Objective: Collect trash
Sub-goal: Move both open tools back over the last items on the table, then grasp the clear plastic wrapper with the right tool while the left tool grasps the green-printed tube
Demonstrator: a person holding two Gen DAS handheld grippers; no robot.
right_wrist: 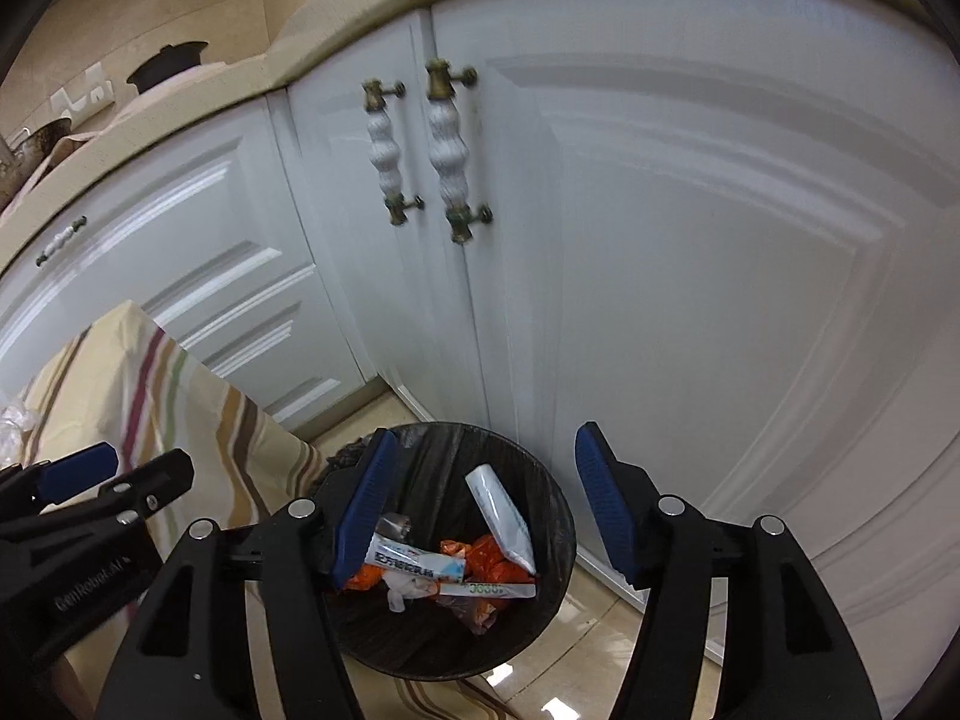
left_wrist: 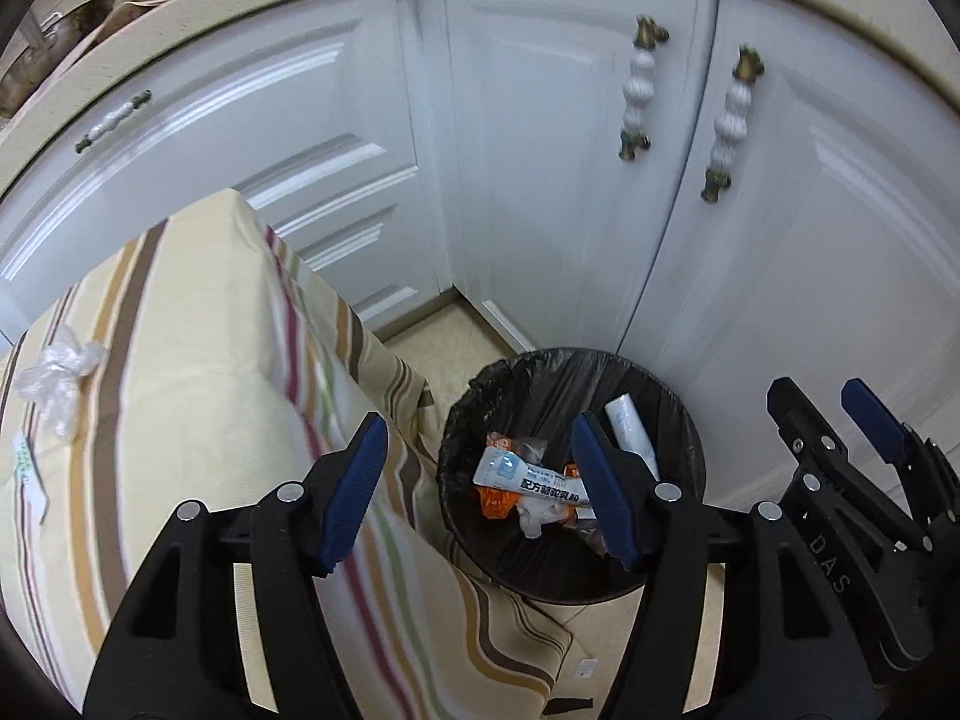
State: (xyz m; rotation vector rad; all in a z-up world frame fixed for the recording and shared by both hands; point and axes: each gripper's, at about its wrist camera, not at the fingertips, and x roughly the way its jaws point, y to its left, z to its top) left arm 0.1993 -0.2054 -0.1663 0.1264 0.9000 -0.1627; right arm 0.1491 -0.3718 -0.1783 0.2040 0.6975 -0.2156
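Observation:
A round dark trash bin (left_wrist: 690,450) with a black liner stands on the floor beside a table under a striped cloth (left_wrist: 180,420). Inside lie a white and blue wrapper (left_wrist: 528,477), orange wrappers (left_wrist: 495,501) and a white tube (left_wrist: 630,426). My left gripper (left_wrist: 478,423) hangs open above the bin's left side with nothing between its fingers. My right gripper (right_wrist: 486,433) is open over the bin (right_wrist: 558,516), also with nothing in it; it shows at the right of the left wrist view (left_wrist: 819,399). On the cloth lie crumpled clear plastic (left_wrist: 57,369) and a small printed slip (left_wrist: 27,468).
White cabinet doors (right_wrist: 690,300) with white and brass handles (right_wrist: 447,150) stand close behind the bin. A beige counter edge (left_wrist: 240,6) runs above them, with a pot (right_wrist: 168,60) on it. Glossy tile floor (right_wrist: 588,630) shows around the bin. The cloth drapes down against the bin's left side.

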